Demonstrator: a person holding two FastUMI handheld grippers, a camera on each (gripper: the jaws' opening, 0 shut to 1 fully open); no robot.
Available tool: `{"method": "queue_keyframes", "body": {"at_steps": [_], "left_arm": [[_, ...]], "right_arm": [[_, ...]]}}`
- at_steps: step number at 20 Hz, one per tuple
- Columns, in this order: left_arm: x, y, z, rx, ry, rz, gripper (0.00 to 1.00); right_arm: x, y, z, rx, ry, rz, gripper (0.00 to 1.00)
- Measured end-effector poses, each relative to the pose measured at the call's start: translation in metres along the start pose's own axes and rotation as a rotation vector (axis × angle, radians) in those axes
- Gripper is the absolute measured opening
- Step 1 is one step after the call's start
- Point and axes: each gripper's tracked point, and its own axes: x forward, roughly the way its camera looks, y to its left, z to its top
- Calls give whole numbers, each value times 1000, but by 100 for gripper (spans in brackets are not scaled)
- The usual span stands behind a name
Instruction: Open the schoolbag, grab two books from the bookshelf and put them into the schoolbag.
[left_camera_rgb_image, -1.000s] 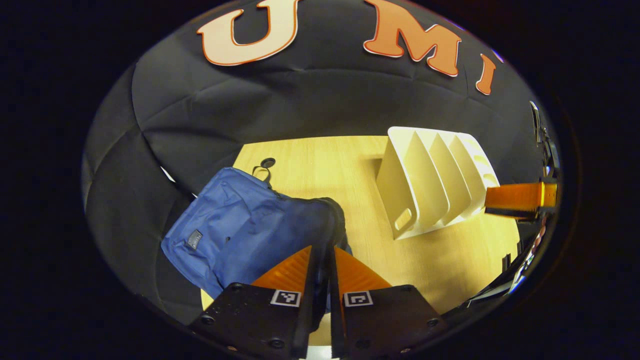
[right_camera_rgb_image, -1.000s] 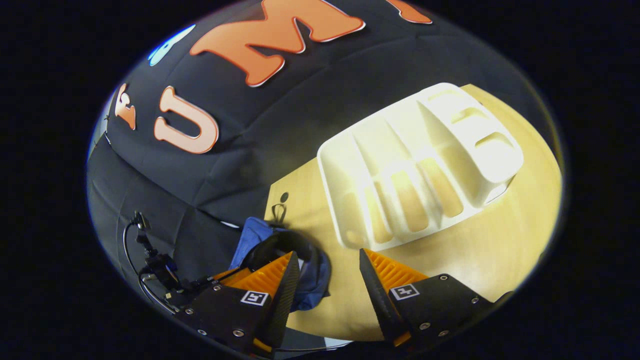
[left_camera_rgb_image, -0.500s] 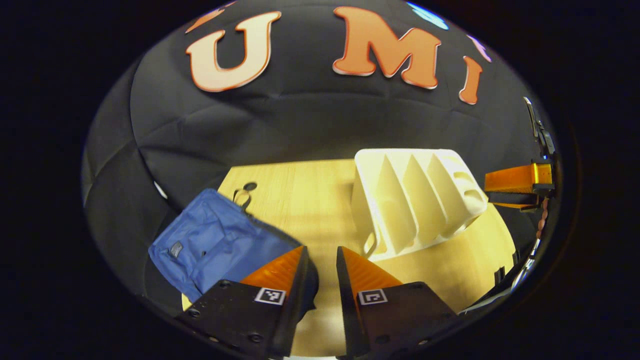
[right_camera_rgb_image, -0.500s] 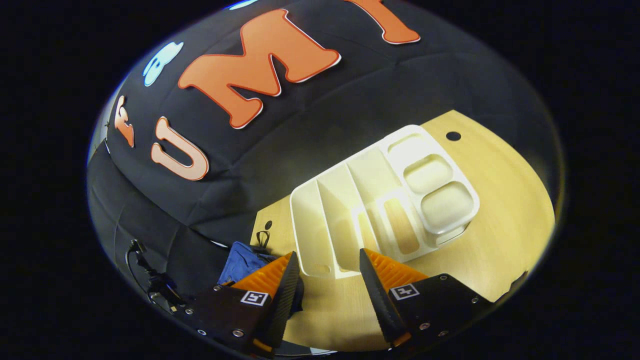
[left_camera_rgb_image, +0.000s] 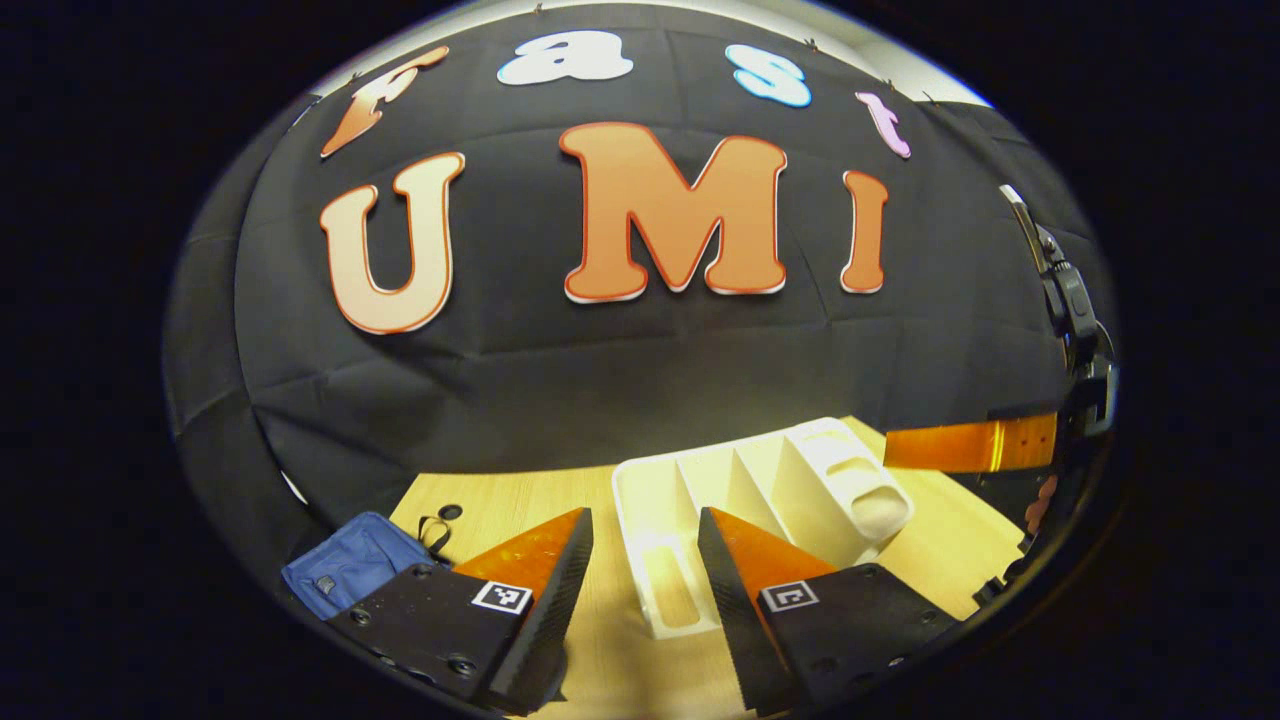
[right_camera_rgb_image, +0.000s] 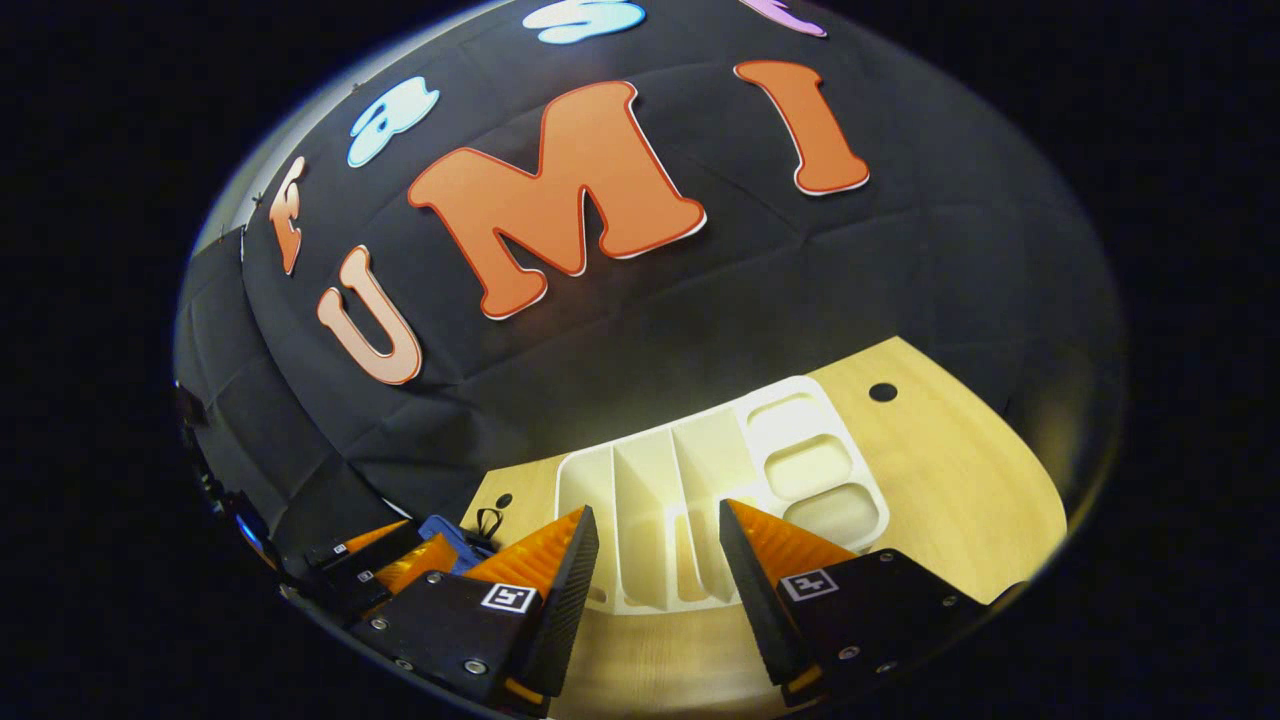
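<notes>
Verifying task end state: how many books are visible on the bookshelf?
0. The white bookshelf's slots look empty in both views; any books could be hidden inside the blue schoolbag.

Pale wooden table (right_camera_rgb_image: 960, 480) — round hole (right_camera_rgb_image: 882, 392) near its corner, black cloth wall (right_camera_rgb_image: 900, 280) behind

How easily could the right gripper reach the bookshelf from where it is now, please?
Probably easily: the right gripper is open and points straight at the bookshelf, with nothing between them. The slots look empty.
</notes>
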Motion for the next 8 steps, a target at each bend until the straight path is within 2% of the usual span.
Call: {"method": "queue_keyframes", "body": {"at_steps": [3,8], "left_arm": [[0,-3,12,-10,-60,19,69],[-1,-9,20,-128,-135,33,69]], "right_arm": [[-3,-9,-3,-72,-28,-41,74],[-9,-3,4,-198,-168,-101,75]]}}
